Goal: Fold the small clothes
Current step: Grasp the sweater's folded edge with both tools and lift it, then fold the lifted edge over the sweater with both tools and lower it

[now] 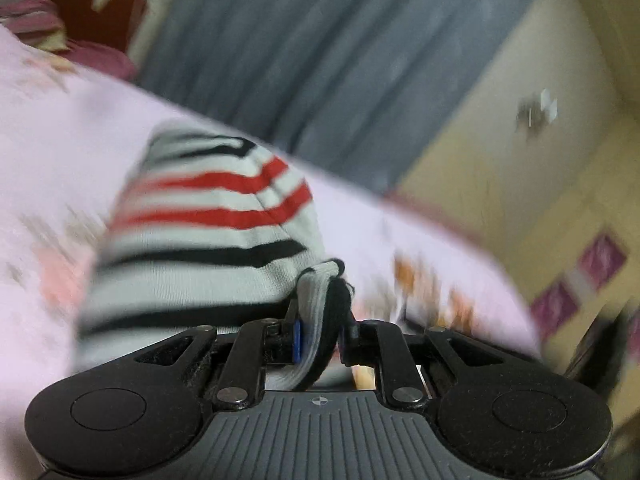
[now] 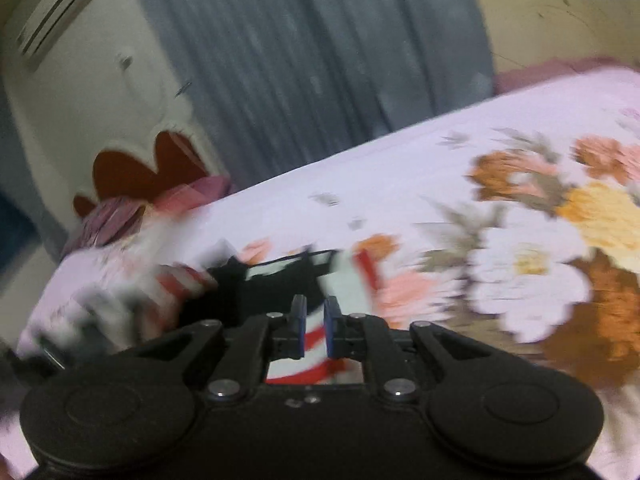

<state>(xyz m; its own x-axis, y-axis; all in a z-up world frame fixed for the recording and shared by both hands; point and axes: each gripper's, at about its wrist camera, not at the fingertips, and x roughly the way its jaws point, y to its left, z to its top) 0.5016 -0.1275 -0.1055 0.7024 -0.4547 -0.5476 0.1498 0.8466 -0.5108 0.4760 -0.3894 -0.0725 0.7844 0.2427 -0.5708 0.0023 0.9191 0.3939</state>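
Grey curtain [image 1: 340, 52] backs a floral bedsheet [image 2: 460, 152]. Your left gripper [image 1: 320, 332] is clamped on a bunched edge of the striped garment [image 1: 208, 216], which lies draped far-left across the bed. Your right gripper [image 2: 312, 330] stands slightly parted, pads clear of cloth. Folding appears unfinished; blur hides the long axis.

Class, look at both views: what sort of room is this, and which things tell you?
Probably a bedroom: a flowered bedsheet covers a bed, grey curtains hang behind, and a wall air conditioner is mounted above.
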